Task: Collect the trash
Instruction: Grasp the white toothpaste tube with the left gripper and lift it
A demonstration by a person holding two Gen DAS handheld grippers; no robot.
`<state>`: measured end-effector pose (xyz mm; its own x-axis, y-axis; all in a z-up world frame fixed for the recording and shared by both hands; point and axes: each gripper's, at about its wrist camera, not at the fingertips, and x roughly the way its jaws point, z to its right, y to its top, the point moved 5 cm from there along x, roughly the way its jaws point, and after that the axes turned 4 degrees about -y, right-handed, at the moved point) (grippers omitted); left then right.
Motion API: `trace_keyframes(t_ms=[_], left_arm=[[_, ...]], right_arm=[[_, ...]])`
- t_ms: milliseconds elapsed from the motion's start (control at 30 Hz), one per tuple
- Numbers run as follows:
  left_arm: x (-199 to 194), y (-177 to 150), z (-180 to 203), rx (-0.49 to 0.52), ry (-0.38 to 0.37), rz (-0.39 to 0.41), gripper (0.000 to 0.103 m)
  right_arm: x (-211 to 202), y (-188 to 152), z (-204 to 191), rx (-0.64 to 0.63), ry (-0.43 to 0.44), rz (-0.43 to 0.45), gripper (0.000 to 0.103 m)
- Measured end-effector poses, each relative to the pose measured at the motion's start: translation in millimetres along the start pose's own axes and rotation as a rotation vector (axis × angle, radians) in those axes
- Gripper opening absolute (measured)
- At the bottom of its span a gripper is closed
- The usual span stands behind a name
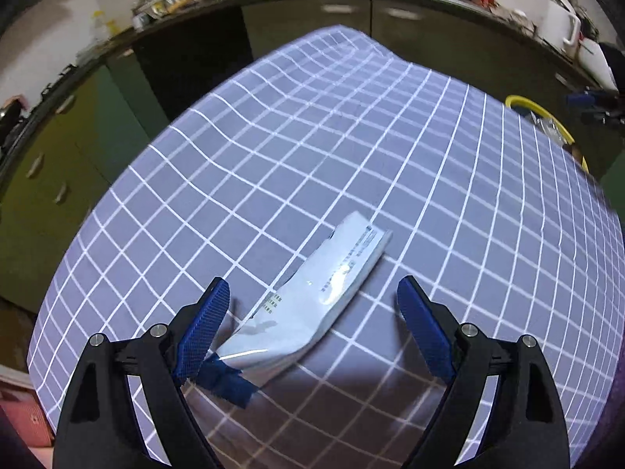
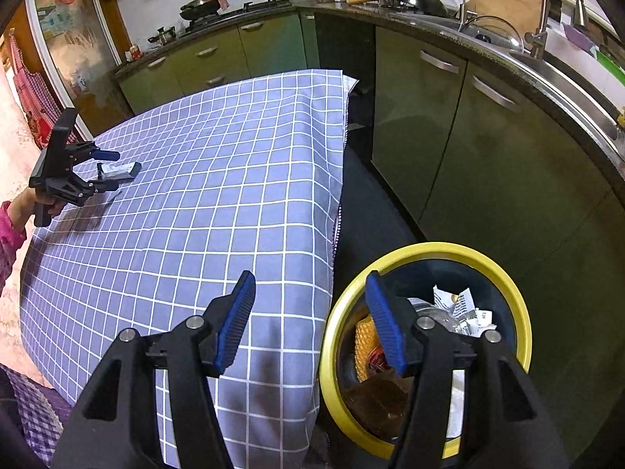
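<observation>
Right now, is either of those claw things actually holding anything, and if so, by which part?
Nothing is held. The left gripper stands open around the white packet on the checked tablecloth, pads not pressing it. The right gripper is open and empty beside the yellow-rimmed bin.

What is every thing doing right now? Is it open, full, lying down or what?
left gripper: open, empty, jaws either side of the wrapper
right gripper: open, empty, over the table edge and bin
white wrapper: crumpled, lying flat on the cloth
checked tablecloth: spread over the table, hanging off the side
yellow-rimmed bin: uncovered, trash already inside
</observation>
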<state>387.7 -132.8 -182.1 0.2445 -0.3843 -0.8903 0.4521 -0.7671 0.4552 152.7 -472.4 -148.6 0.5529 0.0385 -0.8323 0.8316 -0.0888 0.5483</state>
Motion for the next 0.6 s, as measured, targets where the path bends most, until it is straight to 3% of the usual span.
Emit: trace_keyframes(t_ms=[167, 433, 600], left_arm=[[8, -6, -1, 0.008, -0.036, -0.046, 0.085], [-2, -18, 5, -0.053, -0.07, -0.046, 0.068], [-9, -24, 13, -0.088, -0.044, -0.034, 0.051]], right_arm=[[8, 4, -5, -0.005, 0.007, -0.018, 0.057], [15, 1, -9, -0.01, 0.034, -0.032, 0.058], [5, -4, -10, -0.012, 0.05, -0.013, 0.058]])
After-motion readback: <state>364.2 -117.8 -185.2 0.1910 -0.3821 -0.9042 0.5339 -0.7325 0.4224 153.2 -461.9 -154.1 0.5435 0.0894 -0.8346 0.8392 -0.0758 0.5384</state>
